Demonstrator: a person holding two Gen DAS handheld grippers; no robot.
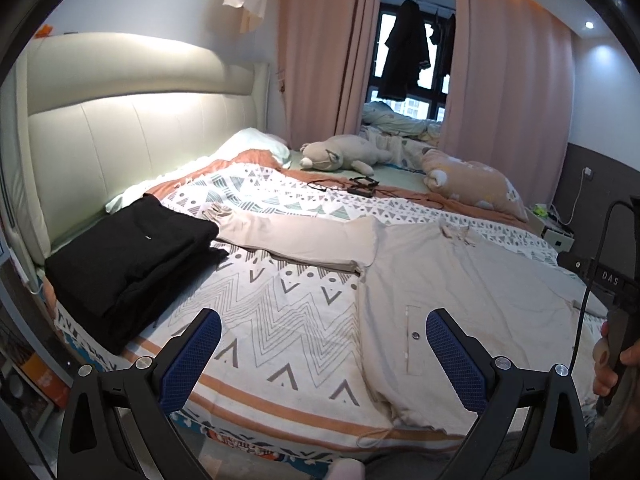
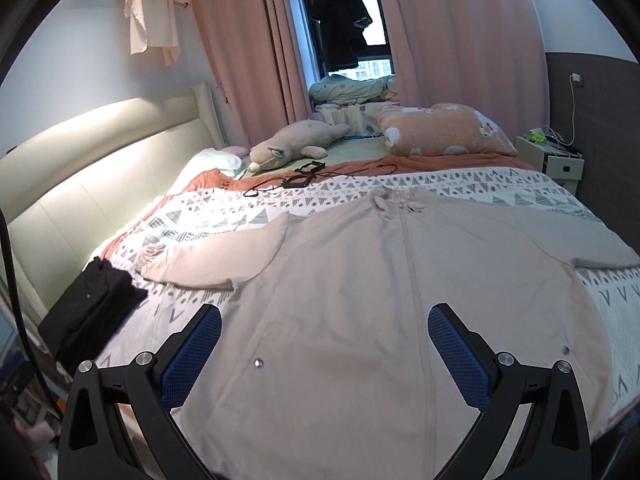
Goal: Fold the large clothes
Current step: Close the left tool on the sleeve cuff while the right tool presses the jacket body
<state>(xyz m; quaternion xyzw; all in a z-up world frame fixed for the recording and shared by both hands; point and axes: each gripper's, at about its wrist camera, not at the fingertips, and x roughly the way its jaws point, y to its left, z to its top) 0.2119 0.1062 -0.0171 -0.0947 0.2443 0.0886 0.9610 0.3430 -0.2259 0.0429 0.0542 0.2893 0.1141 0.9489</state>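
Note:
A large beige zip jacket (image 2: pixel 380 300) lies flat and face up on the patterned bedspread (image 2: pixel 240 216), its left sleeve (image 2: pixel 216 260) stretched toward the headboard. In the left wrist view the same jacket (image 1: pixel 460 280) fills the right half, its sleeve (image 1: pixel 288 240) reaching the folded black clothes. My left gripper (image 1: pixel 323 334) hovers open above the near bed edge, over the bedspread (image 1: pixel 256 320) left of the jacket's hem. My right gripper (image 2: pixel 325 330) hangs open over the jacket's lower front, nothing between its fingers.
A stack of folded black clothes (image 1: pixel 128 256) sits at the bed's left by the padded headboard (image 1: pixel 136 128). A plush toy (image 1: pixel 340 156), a peach pillow (image 1: pixel 472 184) and black cables (image 1: pixel 352 186) lie at the far side. A hand (image 1: pixel 612 364) holds the other gripper at right.

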